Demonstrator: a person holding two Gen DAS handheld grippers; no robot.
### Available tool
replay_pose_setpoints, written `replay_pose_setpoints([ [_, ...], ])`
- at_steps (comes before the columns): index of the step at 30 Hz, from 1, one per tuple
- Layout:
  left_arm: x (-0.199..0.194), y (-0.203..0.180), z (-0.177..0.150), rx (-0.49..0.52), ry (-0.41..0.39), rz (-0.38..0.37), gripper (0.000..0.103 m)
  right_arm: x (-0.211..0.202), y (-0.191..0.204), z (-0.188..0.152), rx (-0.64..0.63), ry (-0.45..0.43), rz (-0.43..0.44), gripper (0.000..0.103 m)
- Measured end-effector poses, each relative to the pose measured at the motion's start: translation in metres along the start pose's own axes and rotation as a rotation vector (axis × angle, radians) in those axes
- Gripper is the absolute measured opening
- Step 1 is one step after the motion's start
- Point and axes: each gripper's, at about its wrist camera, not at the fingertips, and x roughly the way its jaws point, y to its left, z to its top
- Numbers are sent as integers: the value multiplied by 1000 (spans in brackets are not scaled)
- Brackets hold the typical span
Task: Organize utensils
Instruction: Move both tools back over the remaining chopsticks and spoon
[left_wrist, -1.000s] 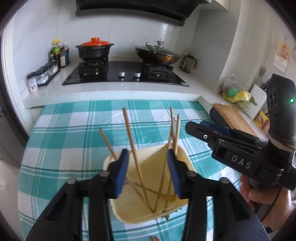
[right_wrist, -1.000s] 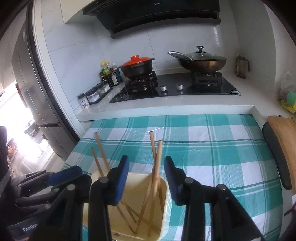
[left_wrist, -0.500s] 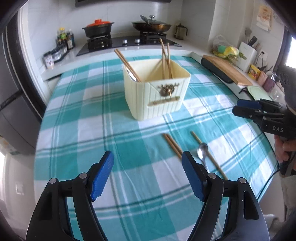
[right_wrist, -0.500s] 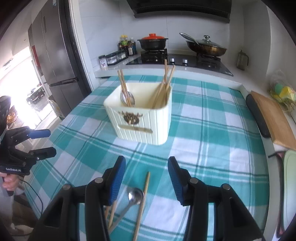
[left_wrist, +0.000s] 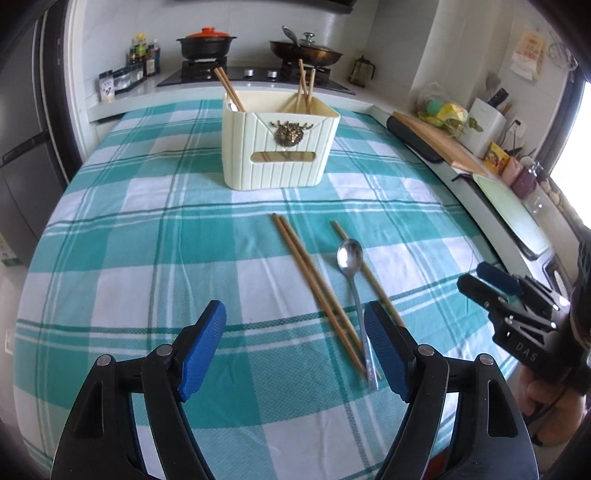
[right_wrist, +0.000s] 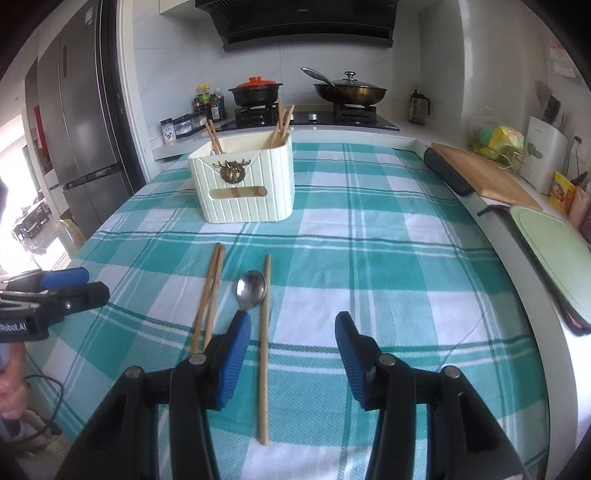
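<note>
A cream ribbed utensil box (left_wrist: 279, 147) (right_wrist: 245, 182) stands on the teal checked tablecloth with several chopsticks and a spoon standing in it. In front of it lie a pair of wooden chopsticks (left_wrist: 314, 288) (right_wrist: 208, 295), a metal spoon (left_wrist: 354, 288) (right_wrist: 251, 290) and a single chopstick (left_wrist: 365, 273) (right_wrist: 265, 347). My left gripper (left_wrist: 295, 347) is open and empty, just short of the loose utensils. My right gripper (right_wrist: 293, 354) is open and empty, with the single chopstick lying between its fingers.
A hob with a red-lidded pot (right_wrist: 255, 92) and a wok (right_wrist: 349, 92) is at the back. A wooden cutting board (right_wrist: 480, 173) and a green tray (right_wrist: 550, 243) lie along the right counter. A fridge (right_wrist: 81, 122) stands left. The table's front edge is near both grippers.
Both grippers have pulled back from above the box to the near side of the table and now sit low over the cloth. The loose chopsticks and spoon have come into close view.
</note>
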Motion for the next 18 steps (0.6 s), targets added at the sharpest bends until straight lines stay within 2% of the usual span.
replay_pose_setpoints([
  [6,1,6,-17,-35,0,16,79,-7,-8,-26,61,-39,-40,48],
  [14,1,12,-30,-43,2,60,79,-6,11,-37,22,-52,-22,48],
  [18,-1,12,-32,-41,-8,78,80,-11,13,-40,7,-76,-39,48],
])
